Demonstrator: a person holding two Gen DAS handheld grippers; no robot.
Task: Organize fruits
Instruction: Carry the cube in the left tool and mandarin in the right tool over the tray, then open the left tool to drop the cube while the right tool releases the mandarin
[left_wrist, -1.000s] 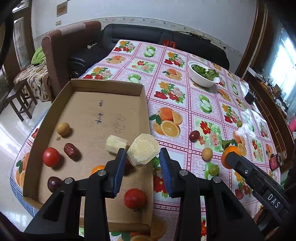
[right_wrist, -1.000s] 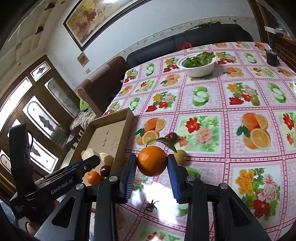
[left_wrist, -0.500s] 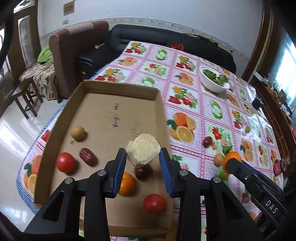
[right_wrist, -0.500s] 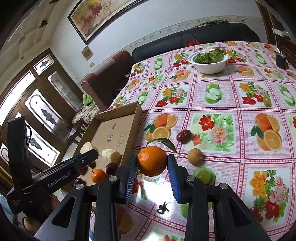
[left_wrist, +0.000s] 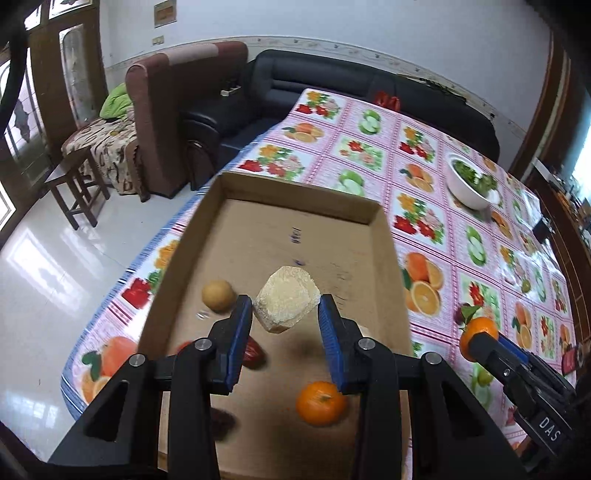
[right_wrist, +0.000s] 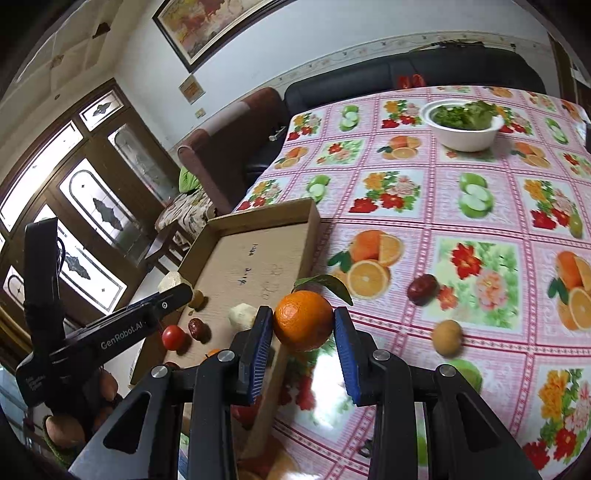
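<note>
My left gripper (left_wrist: 286, 314) is shut on a pale yellow peeled fruit chunk (left_wrist: 286, 304) and holds it above the middle of the shallow cardboard box (left_wrist: 295, 192). In the box lie a round tan fruit (left_wrist: 218, 294), a red date (left_wrist: 253, 353) and a small orange (left_wrist: 320, 403). My right gripper (right_wrist: 303, 334) is shut on a leafy orange (right_wrist: 303, 319) above the box's right wall (right_wrist: 308, 236). A red date (right_wrist: 423, 288) and a tan fruit (right_wrist: 447, 338) lie on the tablecloth to its right.
A white bowl of greens (right_wrist: 461, 125) stands far back on the fruit-patterned tablecloth (right_wrist: 443, 192). In the right wrist view the box also holds a tomato (right_wrist: 173, 336) and a pale chunk (right_wrist: 242, 315). A sofa (left_wrist: 332, 88) and a wooden stool (left_wrist: 75, 188) are beyond the table.
My left gripper has carried the pale chunk left and further over the box's middle. My right gripper has moved with the orange closer to the box's right wall.
</note>
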